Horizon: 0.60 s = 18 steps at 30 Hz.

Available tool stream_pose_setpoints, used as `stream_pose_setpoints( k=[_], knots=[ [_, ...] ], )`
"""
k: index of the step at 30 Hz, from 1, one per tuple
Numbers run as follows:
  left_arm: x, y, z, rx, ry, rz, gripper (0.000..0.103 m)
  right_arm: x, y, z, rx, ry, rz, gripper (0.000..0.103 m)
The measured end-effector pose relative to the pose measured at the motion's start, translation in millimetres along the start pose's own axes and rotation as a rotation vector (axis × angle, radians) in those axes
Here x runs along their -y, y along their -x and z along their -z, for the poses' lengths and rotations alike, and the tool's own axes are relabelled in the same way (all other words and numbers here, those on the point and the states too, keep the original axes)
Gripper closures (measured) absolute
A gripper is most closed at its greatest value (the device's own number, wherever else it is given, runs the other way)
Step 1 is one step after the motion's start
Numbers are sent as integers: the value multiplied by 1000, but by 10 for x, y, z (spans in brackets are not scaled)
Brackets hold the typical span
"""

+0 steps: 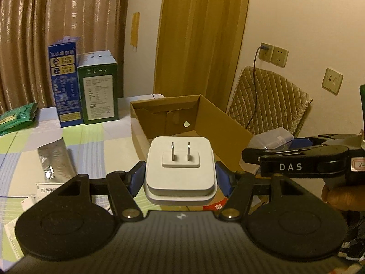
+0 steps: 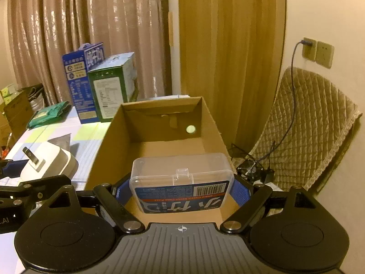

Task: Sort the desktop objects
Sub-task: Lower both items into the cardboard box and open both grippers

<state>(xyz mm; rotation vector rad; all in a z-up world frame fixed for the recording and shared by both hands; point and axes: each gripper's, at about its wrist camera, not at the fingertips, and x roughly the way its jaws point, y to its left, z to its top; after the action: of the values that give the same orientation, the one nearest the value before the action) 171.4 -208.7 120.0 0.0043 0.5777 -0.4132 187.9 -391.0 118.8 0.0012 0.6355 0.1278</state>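
My left gripper is shut on a white plug adapter, its two metal prongs facing up. It hangs just short of the near left wall of an open cardboard box. My right gripper is shut on a clear plastic case of dental floss picks with a blue label, held over the near end of the same cardboard box. The adapter also shows at the left of the right wrist view, and the clear case at the right of the left wrist view.
A blue carton and a green carton stand at the back of the chequered table. A silver foil packet, a green pouch and papers lie left. A quilted chair stands right, with a cable running to a wall socket.
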Motion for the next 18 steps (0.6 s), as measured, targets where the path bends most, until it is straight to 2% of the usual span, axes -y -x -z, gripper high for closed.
stream_pose_setpoints(
  k=[18],
  knots=[
    [186, -555, -17, -53, -35, 45, 42, 267, -228, -19, -11, -35, 15, 20]
  ],
)
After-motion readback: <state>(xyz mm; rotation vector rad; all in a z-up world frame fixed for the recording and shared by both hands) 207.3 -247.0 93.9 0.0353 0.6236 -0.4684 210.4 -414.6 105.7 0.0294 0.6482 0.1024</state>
